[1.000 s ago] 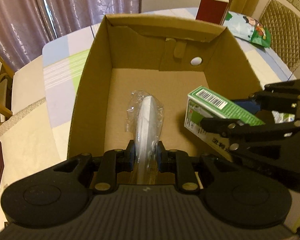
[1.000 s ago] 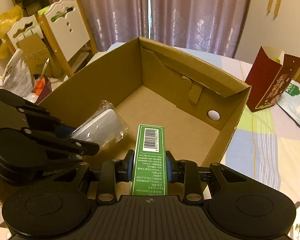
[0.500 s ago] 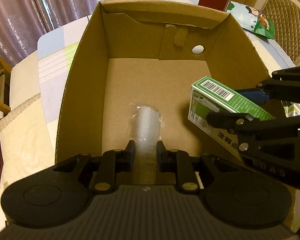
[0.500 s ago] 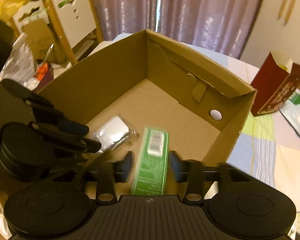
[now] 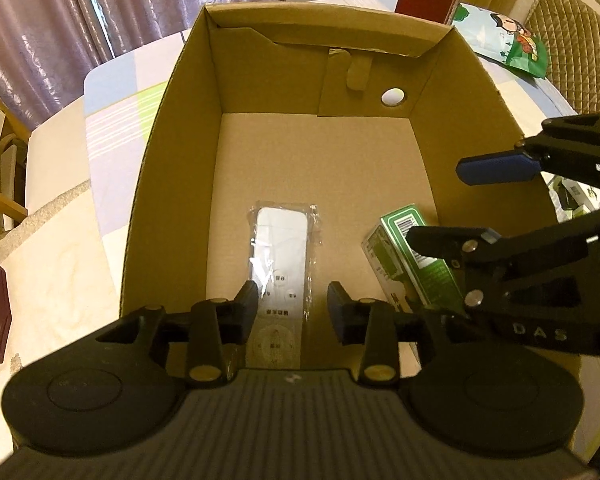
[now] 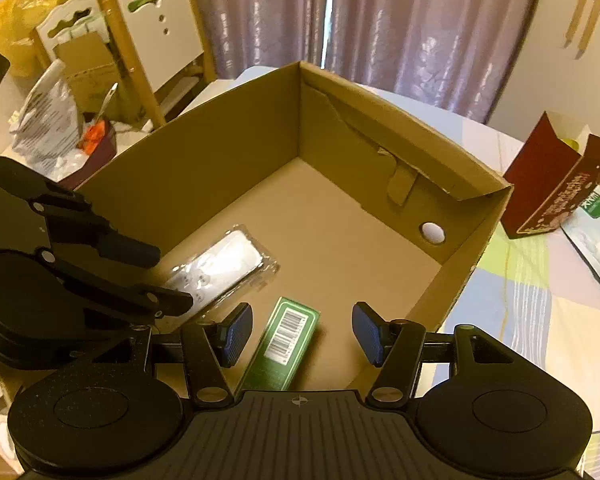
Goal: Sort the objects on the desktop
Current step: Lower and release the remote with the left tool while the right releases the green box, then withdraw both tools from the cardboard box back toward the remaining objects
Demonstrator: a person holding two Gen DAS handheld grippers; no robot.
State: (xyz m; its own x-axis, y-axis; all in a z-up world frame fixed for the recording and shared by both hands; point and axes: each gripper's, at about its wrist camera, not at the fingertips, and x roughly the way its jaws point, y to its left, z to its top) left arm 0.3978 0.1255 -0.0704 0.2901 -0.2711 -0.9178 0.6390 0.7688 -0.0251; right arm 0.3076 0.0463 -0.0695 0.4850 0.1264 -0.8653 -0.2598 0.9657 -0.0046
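Cardboard box (image 5: 172, 184): bagged white remote control (image 5: 278, 276) lies below spread left gripper (image 5: 293, 307); green carton (image 6: 286, 344) lies below spread right gripper (image 6: 302, 334).

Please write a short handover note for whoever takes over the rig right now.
Left tool: open, empty, above the near end of the bagged white remote.
Right tool: open, empty, above the green carton.
Both items lie flat on the floor of the cardboard box, remote to the left of the carton.
Done: those two are in the box.
Left: the red paper box and the snack bag sit on the table outside; sort them if required.
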